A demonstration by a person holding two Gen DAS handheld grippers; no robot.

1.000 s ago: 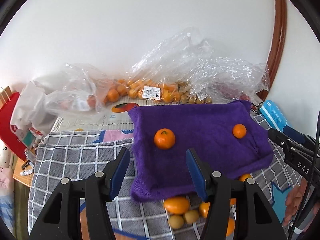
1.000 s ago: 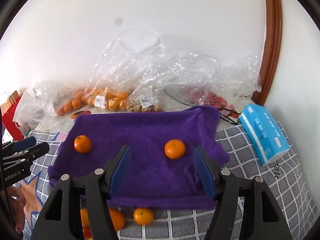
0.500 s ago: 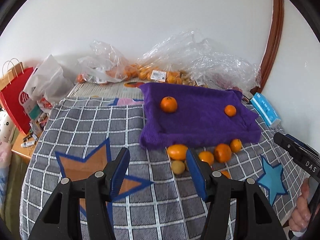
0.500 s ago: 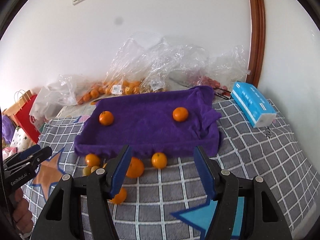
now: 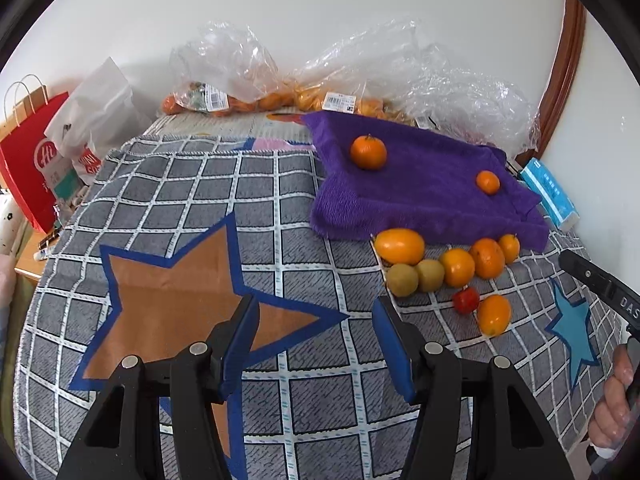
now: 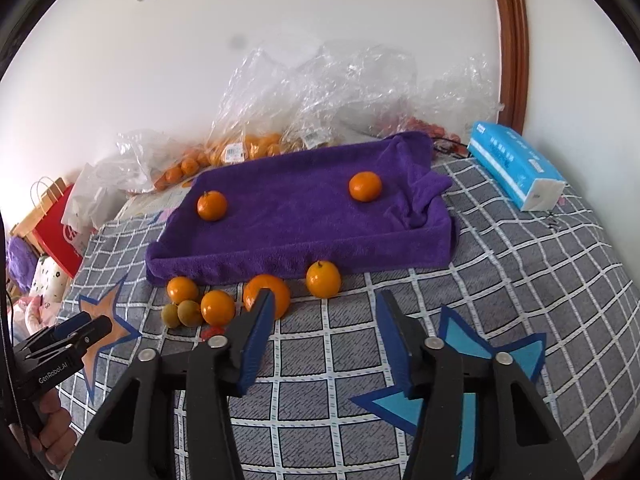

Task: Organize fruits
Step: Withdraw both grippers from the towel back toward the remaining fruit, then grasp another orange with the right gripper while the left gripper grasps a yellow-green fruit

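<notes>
A purple towel-covered tray [image 5: 420,200] [image 6: 300,236] lies on the grey checked blanket and carries two oranges [image 5: 368,152] [image 5: 488,182]. Several loose fruits lie in front of it: orange ones [image 5: 400,246] [image 6: 323,279], two yellow-green ones [image 5: 402,279] and a small red one [image 5: 465,300]. My left gripper [image 5: 316,320] hovers open over the blanket, left of and nearer than the cluster, nothing between its fingers. My right gripper [image 6: 325,308] hangs just short of the cluster. Its jaws are closing with nothing between them, and its left finger hides part of a big orange [image 6: 276,292].
Clear plastic bags of fruit [image 5: 224,96] [image 6: 256,144] lie along the wall behind the tray. A blue tissue pack [image 6: 516,164] sits to the tray's right. A red paper bag [image 5: 32,160] and a white bag [image 5: 96,120] stand off the blanket's left edge.
Both grippers have drawn back from the tray and sunk, so the loose fruit in front of it has come into view. The right jaws have narrowed; the left jaws have not changed.
</notes>
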